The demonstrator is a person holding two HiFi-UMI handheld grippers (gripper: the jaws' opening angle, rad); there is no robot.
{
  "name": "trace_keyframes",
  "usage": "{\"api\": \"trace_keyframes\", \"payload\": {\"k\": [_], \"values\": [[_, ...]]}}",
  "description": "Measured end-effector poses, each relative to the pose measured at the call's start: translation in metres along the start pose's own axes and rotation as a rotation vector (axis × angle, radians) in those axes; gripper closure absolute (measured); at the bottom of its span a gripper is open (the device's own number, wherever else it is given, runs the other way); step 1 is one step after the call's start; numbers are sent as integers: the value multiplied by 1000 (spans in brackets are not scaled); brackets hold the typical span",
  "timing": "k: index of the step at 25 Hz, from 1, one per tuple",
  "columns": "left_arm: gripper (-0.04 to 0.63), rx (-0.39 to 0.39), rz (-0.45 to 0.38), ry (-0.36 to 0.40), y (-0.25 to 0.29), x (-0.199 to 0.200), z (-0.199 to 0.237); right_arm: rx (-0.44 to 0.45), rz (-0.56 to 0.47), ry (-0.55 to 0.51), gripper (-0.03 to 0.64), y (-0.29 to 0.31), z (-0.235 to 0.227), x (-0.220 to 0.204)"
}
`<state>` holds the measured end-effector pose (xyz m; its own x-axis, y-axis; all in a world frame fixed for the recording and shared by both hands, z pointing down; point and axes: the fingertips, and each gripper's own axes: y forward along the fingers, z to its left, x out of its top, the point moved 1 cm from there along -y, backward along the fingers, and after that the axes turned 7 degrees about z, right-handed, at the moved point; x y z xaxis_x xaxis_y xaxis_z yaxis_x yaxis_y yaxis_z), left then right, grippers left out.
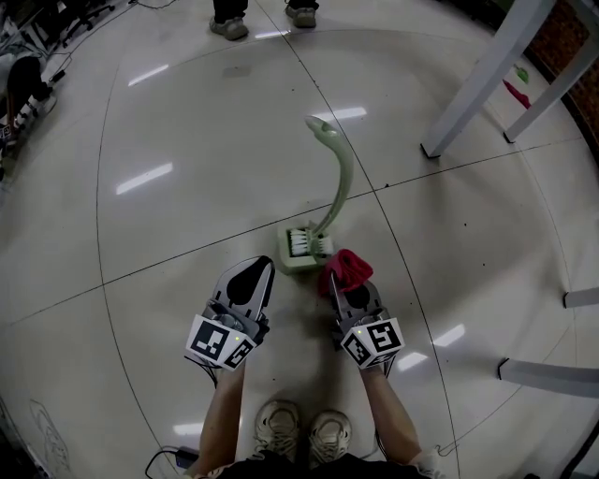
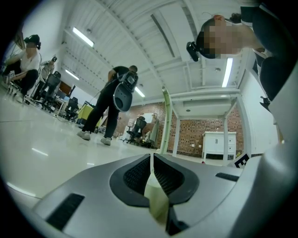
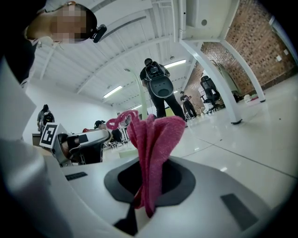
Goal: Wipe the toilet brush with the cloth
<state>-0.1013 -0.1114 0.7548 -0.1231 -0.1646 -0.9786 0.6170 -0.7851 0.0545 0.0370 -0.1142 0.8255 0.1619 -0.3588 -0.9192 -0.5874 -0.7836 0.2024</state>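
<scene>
A pale green toilet brush (image 1: 304, 248) rests with its bristle head on the floor, and its curved handle (image 1: 339, 173) rises away from me. My left gripper (image 1: 262, 269) is just left of the brush head, a little apart from it, with its jaws shut. In the left gripper view the handle (image 2: 164, 118) stands straight ahead, and pale green shows in the slit under the pads. My right gripper (image 1: 344, 285) is shut on a red cloth (image 1: 346, 268), which sits beside the brush head on its right. The cloth (image 3: 151, 139) sticks up from the jaws in the right gripper view.
White table legs (image 1: 473, 89) stand on the tiled floor at the upper right. More metal legs (image 1: 547, 374) lie at the right edge. A person's shoes (image 1: 230, 26) are at the top, my own shoes (image 1: 301, 432) at the bottom. A cable (image 1: 173, 458) lies at the lower left.
</scene>
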Motion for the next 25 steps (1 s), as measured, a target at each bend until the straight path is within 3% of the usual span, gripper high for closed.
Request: {"api": "trace_keyframes", "payload": {"k": [14,25], "values": [[591,34,-3,-10,-17,1,18,55,14,-12,586,6,37,-4],[591,51,4,-16,-30,-4,30,180,81,-55,586,35,88,-24]]}}
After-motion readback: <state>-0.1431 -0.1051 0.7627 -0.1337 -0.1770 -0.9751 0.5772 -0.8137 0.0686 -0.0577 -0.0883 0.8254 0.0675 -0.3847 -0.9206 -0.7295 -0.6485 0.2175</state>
